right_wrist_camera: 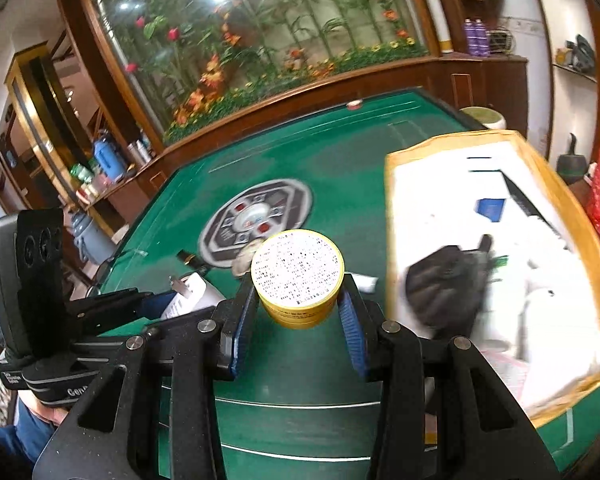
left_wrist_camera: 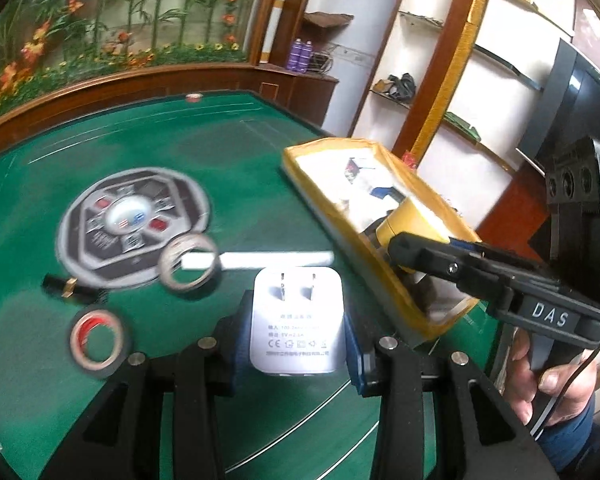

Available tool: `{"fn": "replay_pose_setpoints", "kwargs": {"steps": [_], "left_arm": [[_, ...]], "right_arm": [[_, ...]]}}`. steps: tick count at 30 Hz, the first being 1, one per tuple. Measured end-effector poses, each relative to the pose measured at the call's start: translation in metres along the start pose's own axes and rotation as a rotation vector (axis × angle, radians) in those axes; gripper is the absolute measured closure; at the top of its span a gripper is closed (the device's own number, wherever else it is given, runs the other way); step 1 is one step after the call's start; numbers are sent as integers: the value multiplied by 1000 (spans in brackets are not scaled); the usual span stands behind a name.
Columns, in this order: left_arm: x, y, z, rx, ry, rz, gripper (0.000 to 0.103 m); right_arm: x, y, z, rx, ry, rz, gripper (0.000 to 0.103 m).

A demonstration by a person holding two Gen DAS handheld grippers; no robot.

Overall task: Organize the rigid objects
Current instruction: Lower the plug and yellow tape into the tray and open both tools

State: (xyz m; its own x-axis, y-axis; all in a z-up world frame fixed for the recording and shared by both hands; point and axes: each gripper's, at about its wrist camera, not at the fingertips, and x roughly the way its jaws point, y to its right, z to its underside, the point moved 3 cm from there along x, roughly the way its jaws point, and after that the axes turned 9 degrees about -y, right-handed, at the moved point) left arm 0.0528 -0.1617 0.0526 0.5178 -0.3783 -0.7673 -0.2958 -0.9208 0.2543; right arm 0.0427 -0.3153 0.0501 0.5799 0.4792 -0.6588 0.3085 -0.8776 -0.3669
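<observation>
Left wrist view shows the left gripper [left_wrist_camera: 296, 332] squeezing a white plug [left_wrist_camera: 296, 320] and the right gripper [right_wrist_camera: 298, 312] squeezing a yellow tin [right_wrist_camera: 298, 276], both likely headed for the box [right_wrist_camera: 580, 216].

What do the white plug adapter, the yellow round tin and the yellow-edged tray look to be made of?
Plug adapter: smooth white plastic with a soft sheen, two metal prongs, grey printed marks.
Round tin: probably painted metal or plastic; glossy yellow wall, white printed label on its flat face.
Tray: likely cardboard; matte yellow-tan rim with flat folded walls, white inside.
</observation>
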Motion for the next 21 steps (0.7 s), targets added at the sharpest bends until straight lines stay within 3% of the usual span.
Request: {"fn": "replay_pose_setpoints", "kwargs": {"steps": [11, 16, 21], "left_arm": [[25, 55, -54, 64, 9, 57, 63], [50, 73, -87, 66, 11, 75, 63], [83, 84, -112, 67, -6, 41, 63]], "right_arm": [[-50, 63, -22, 48, 67, 90, 63], [-68, 102, -47, 90, 84, 173, 63], [-51, 141, -74, 139, 16, 211, 63]]}}
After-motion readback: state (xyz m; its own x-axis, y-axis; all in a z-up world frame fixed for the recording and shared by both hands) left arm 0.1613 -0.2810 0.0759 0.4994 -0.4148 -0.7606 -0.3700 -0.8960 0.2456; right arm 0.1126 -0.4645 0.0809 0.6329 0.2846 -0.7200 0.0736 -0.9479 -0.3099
